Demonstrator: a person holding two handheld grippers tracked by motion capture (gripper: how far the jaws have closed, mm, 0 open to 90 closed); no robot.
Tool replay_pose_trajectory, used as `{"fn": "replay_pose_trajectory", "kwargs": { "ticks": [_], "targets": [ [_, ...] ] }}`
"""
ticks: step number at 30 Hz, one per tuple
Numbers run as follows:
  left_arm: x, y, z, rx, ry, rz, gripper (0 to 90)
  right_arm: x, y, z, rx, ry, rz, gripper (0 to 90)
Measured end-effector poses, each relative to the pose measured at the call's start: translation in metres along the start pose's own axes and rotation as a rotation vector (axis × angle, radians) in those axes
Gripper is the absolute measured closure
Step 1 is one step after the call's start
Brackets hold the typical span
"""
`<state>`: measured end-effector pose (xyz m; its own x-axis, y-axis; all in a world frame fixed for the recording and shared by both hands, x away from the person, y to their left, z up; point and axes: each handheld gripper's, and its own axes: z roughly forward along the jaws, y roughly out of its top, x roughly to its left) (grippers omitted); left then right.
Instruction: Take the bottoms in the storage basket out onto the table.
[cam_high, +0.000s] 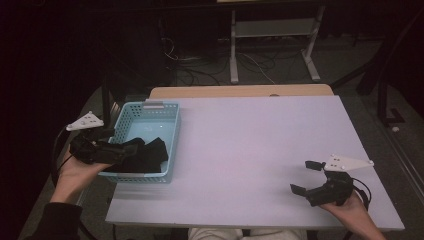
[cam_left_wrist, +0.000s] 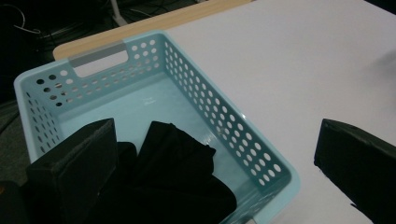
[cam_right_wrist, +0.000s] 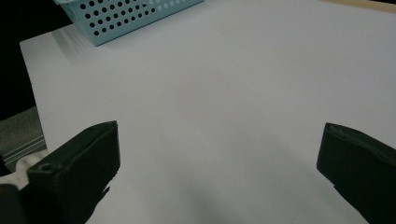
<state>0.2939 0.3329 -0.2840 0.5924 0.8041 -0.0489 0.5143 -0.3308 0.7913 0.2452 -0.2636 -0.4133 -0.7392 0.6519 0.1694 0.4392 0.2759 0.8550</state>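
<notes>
Left gripper (cam_high: 131, 146) hangs spread over the basket (cam_high: 170, 125) at left of frame, where the black cloth (cam_left_wrist: 177, 172) lies, its folds lost in shadow. Right gripper (cam_high: 302, 176), lower right, gapes empty. No readable writing.

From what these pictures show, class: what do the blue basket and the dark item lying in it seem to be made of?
Basket: probably moulded plastic, pale blue with a slight sheen; its walls have regular punched holes and a cut-out handle.
Dark item: likely soft black fabric, matte; it lies folded and slumped in rounded creases. The exact textile is not discernible.
</notes>
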Motion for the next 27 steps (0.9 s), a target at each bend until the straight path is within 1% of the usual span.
{"fn": "replay_pose_trajectory", "kwargs": {
  "ticks": [6, 10, 11, 12, 14, 16, 17, 20, 21, 22, 25, 27],
  "targets": [
    [0.007, 0.004, -0.002, 0.006, 0.004, -0.001, 0.0, 0.000, 0.000, 0.000, 0.000, -0.002, -0.002, 0.0],
    [0.018, 0.006, 0.000, 0.017, 0.017, -0.026, 0.0, 0.000, 0.000, 0.000, 0.001, -0.002, -0.003, 0.0],
    [0.018, 0.006, 0.000, 0.017, 0.017, -0.026, 0.0, 0.000, 0.000, 0.000, 0.001, -0.002, -0.003, 0.0],
    [0.023, 0.004, 0.001, 0.017, 0.023, -0.040, 0.0, 0.000, 0.000, 0.001, 0.001, -0.002, -0.004, 0.0],
    [0.028, 0.003, 0.002, 0.014, 0.029, -0.056, 0.0, 0.000, 0.000, 0.000, 0.000, -0.002, -0.002, 0.0],
    [0.029, 0.002, 0.003, 0.014, 0.028, -0.060, 0.0, -0.001, 0.000, 0.000, 0.000, -0.003, -0.002, 0.0],
    [0.033, -0.001, 0.005, 0.015, 0.035, -0.075, 0.0, -0.001, 0.000, 0.000, 0.000, -0.003, -0.002, 0.0],
    [0.036, -0.004, 0.006, 0.017, 0.043, -0.083, 0.0, 0.000, 0.000, 0.001, 0.000, -0.002, -0.002, 0.0],
    [0.040, -0.007, 0.007, 0.016, 0.048, -0.097, 0.0, 0.000, 0.000, 0.001, 0.003, -0.002, -0.004, 0.0],
    [0.040, -0.007, 0.007, 0.016, 0.048, -0.097, 0.0, 0.000, 0.000, 0.001, 0.006, -0.002, -0.004, 0.0],
    [0.047, -0.012, 0.008, 0.016, 0.060, -0.121, 0.0, 0.000, 0.000, 0.001, 0.005, -0.002, -0.004, 0.0],
    [0.049, -0.013, 0.008, 0.013, 0.063, -0.127, 0.0, 0.000, 0.000, 0.001, 0.006, -0.002, -0.004, 0.0]
  ]
}}
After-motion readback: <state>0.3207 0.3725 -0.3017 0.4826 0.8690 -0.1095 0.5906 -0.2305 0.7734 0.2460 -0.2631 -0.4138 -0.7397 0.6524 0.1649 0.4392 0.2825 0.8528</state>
